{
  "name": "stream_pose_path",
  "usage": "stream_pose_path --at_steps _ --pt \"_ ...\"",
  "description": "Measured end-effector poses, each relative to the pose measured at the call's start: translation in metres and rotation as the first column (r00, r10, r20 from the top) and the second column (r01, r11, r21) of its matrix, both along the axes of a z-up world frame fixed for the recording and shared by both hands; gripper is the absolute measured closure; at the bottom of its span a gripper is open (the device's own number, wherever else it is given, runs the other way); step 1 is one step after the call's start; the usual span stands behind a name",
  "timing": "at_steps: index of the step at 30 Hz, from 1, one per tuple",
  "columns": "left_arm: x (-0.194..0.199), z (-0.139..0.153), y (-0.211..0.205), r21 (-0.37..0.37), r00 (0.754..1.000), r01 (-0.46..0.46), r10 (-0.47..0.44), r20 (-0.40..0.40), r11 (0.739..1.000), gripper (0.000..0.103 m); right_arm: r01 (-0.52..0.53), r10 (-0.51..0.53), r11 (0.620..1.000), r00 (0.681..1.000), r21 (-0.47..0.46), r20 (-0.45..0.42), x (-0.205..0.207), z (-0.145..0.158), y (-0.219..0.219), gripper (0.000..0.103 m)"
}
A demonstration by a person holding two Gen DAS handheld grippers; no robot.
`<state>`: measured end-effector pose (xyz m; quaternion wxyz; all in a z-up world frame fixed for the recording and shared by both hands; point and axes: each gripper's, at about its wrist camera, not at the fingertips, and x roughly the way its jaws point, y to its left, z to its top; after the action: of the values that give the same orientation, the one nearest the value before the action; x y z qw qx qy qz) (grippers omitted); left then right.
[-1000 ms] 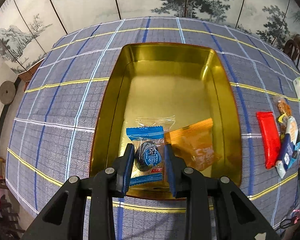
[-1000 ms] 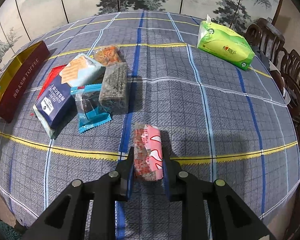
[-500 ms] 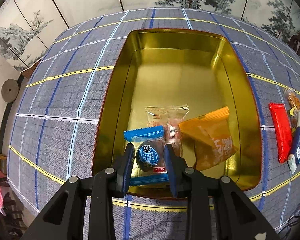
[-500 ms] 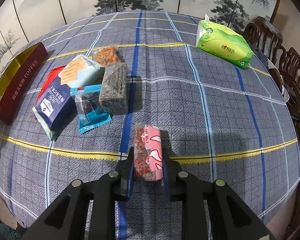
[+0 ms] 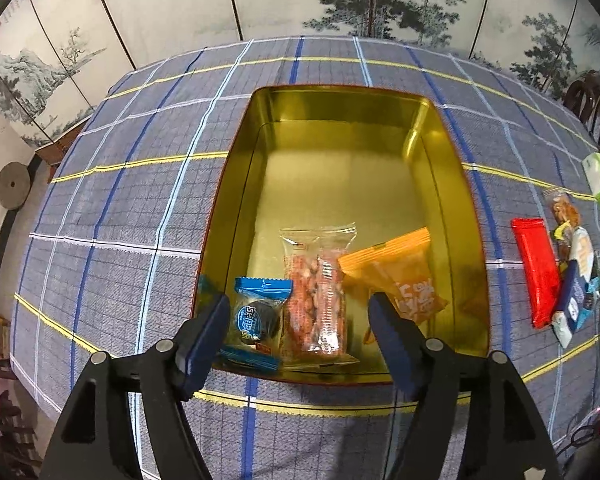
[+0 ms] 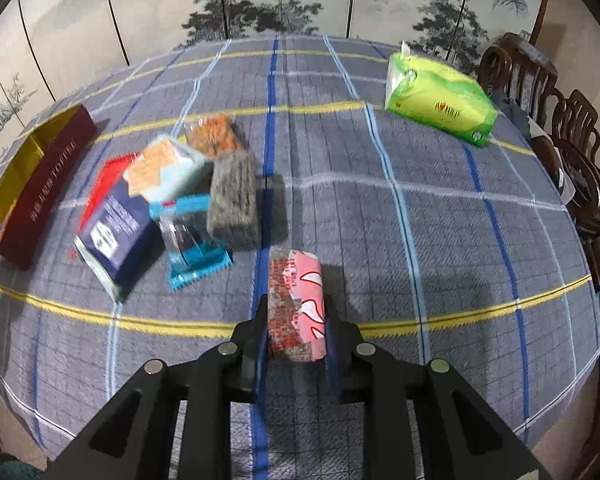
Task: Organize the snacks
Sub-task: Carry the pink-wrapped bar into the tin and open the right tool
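Note:
A gold tin point(image 5: 440, 168) with dark red outer walls sits on the checked tablecloth. In its near end lie a blue cookie packet point(image 5: 256, 320), a clear packet of reddish snacks point(image 5: 316, 296) and an orange packet point(image 5: 400, 280). My left gripper point(image 5: 300, 332) is open and empty above the tin's near edge, with the blue packet beside its left finger. My right gripper point(image 6: 296, 320) is shut on a pink and red snack packet point(image 6: 296, 304), held above the cloth. The tin also shows at the far left of the right wrist view point(image 6: 44, 184).
A pile of snacks lies between tin and right gripper: a red packet point(image 6: 104, 184), a navy bag point(image 6: 116, 232), a light blue cracker pack point(image 6: 168, 172), a grey bar point(image 6: 234, 200), a teal packet point(image 6: 192, 240), an orange packet point(image 6: 214, 136). A green tissue pack point(image 6: 440, 100) and wooden chairs point(image 6: 572, 152) stand at the right.
My left gripper has opened and let go of the blue cookie packet, which now lies in the tin. The right gripper still holds the pink packet and has shifted slightly.

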<state>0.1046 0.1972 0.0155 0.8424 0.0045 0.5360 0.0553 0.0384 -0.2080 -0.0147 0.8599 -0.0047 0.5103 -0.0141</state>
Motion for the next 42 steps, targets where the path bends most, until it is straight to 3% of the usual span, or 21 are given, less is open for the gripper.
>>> stream_pose_path --at_steps 6,13,21,29,34,42 --pt "-0.012 0.013 0.001 -0.001 0.999 -0.002 0.002 0.044 1.000 0.030 -0.051 0.050 0.999 0.997 0.009 0.063 0.008 0.027 0.024 0.080" --pt "-0.036 0.024 0.024 -0.028 0.994 -0.081 0.083 0.075 0.996 0.028 -0.224 0.219 0.974 0.970 0.039 0.110 0.025 0.049 0.095 0.080" --pt "-0.069 0.027 0.057 -0.055 0.976 -0.199 0.203 0.080 0.978 0.028 -0.445 0.428 0.892 0.889 0.083 0.164 0.046 0.062 0.207 0.080" --pt "-0.095 0.025 0.081 -0.067 0.958 -0.275 0.279 0.066 0.959 0.027 -0.583 0.566 0.805 0.809 0.104 0.158 0.048 0.058 0.287 0.080" --pt "-0.105 0.026 0.089 -0.060 0.948 -0.307 0.311 0.064 0.950 0.027 -0.612 0.600 0.787 0.789 0.082 0.133 0.047 0.048 0.306 0.080" --pt "-0.121 0.021 0.090 -0.048 0.943 -0.328 0.330 0.045 0.944 0.027 -0.611 0.605 0.789 0.791 0.068 0.093 0.055 0.032 0.308 0.080"
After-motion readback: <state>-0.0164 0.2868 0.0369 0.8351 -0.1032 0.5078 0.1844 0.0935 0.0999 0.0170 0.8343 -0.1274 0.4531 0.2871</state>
